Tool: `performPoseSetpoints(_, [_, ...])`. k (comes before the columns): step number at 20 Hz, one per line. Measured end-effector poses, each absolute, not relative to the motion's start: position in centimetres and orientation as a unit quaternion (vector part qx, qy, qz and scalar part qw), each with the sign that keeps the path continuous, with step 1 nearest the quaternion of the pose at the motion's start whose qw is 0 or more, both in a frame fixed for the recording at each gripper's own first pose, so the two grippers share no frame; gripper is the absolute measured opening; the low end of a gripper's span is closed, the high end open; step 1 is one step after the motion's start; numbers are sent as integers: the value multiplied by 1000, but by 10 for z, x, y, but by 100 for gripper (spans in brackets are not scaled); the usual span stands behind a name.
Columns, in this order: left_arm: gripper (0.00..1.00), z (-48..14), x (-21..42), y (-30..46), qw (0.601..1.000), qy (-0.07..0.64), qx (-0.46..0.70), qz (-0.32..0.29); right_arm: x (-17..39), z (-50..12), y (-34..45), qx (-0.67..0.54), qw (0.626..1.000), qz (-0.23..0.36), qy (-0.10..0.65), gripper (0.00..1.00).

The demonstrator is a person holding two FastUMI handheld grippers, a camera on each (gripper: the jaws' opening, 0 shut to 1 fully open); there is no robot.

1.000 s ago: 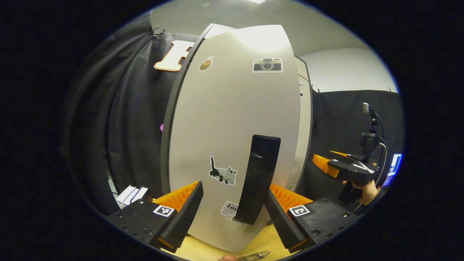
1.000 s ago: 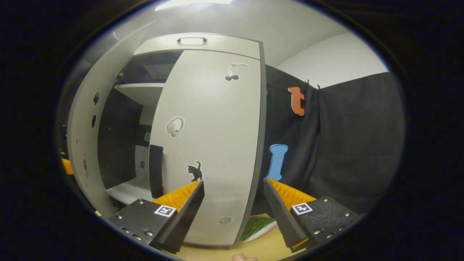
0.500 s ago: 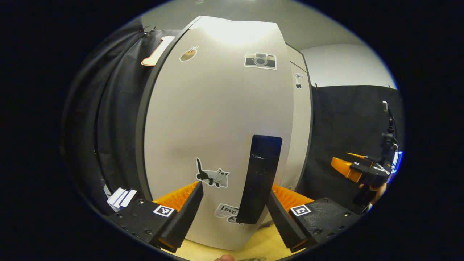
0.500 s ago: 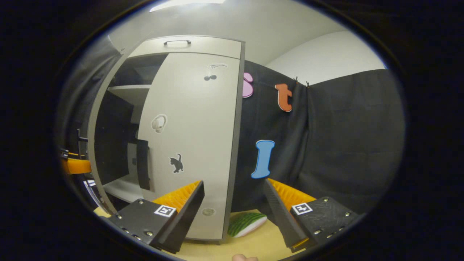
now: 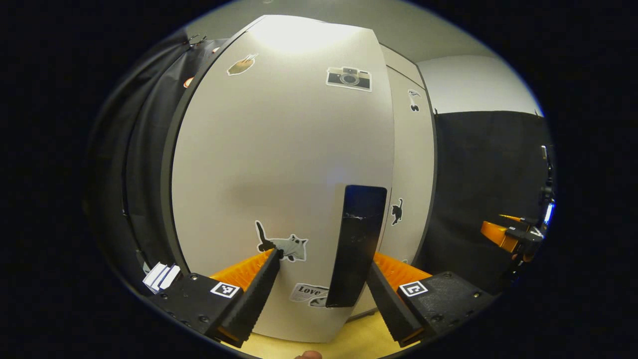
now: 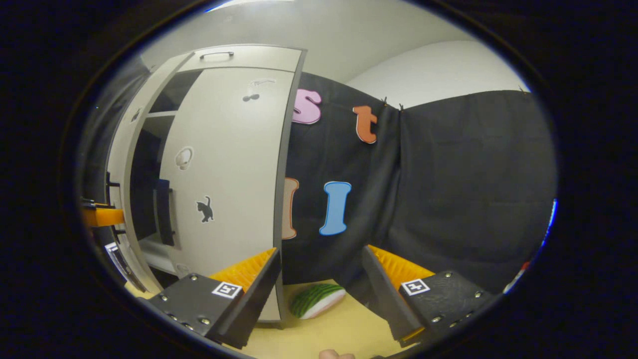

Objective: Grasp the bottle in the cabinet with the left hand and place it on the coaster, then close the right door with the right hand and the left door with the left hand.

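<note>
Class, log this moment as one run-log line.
left gripper: open, at left door handle | right gripper: open, holding nothing | right door: shut

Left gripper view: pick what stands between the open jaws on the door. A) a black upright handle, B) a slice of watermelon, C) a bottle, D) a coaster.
A: in the left gripper view, the left gripper has its jaws spread to either side of the black handle, which stands upright on the left door beside a cat sticker.
</note>
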State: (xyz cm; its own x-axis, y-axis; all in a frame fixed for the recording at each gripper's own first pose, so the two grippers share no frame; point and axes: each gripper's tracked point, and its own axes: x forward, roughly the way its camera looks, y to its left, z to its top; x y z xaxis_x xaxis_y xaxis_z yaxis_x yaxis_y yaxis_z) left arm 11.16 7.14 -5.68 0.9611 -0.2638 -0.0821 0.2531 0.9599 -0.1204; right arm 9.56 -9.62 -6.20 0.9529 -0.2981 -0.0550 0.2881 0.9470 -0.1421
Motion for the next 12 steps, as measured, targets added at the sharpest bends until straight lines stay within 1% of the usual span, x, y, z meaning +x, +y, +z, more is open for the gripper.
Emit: performPoseSetpoints(12, [100, -58, 111, 69, 992, 45, -36, -108, 88, -65, -119, -67, 984, -160, 43, 100])
